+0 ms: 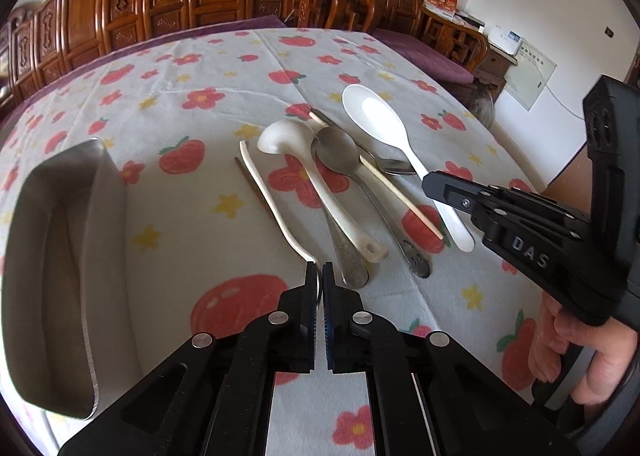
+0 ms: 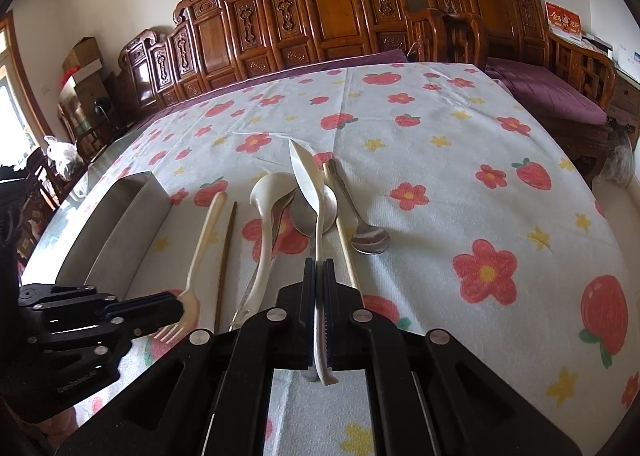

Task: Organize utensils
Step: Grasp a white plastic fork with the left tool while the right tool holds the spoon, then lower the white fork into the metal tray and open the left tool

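Fork and rice spoon gripped; tray at nine o'clock.
Left jaws clamp fork's tine end, handle toward eleven; right jaws clamp spoon's handle.

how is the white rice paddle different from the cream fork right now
The white rice paddle has a broad oval blade; the cream fork is thin with tines at its end. The right gripper is shut on the paddle's handle, while the left gripper is shut on the fork near its tines. The paddle lies at the right end of the row, the fork nearest the metal tray. Both are pale.
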`<action>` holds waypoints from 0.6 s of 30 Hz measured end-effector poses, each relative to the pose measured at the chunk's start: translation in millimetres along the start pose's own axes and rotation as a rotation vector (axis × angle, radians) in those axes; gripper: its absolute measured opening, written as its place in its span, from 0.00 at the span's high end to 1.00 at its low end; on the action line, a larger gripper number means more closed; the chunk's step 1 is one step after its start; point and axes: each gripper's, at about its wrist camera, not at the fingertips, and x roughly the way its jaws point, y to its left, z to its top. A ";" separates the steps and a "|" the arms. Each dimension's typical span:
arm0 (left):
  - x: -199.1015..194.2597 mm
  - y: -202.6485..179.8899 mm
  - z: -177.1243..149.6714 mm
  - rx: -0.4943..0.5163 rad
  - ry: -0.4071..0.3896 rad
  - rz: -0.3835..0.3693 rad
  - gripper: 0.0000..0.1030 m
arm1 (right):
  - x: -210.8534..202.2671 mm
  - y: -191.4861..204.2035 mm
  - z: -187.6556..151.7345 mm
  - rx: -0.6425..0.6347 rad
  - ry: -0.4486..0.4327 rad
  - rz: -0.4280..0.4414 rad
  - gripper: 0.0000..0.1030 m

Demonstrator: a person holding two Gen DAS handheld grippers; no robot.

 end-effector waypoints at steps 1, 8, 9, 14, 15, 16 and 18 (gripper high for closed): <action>-4.0 1.3 -1.2 0.005 -0.003 0.006 0.98 | -0.3 1.5 0.2 -0.004 -0.001 0.001 0.96; -31.7 18.3 -3.7 0.016 -0.038 0.048 0.98 | -2.4 20.4 -0.9 -0.036 -0.002 0.031 0.96; -35.3 21.5 -3.6 0.016 -0.042 0.054 0.98 | -2.5 23.2 -1.4 -0.042 -0.001 0.035 0.96; -50.8 38.6 -4.2 0.004 -0.053 0.086 0.98 | -3.6 42.9 -6.4 -0.078 0.004 0.064 0.96; -54.0 42.0 -4.3 0.001 -0.056 0.092 0.98 | -4.1 45.8 -7.0 -0.082 0.004 0.068 0.96; -56.6 44.7 -5.0 -0.001 -0.058 0.098 0.98 | -5.0 49.6 -7.6 -0.087 0.004 0.075 0.96; -62.7 51.5 -4.9 -0.006 -0.064 0.110 0.98 | -7.4 57.0 -8.9 -0.098 0.001 0.087 0.96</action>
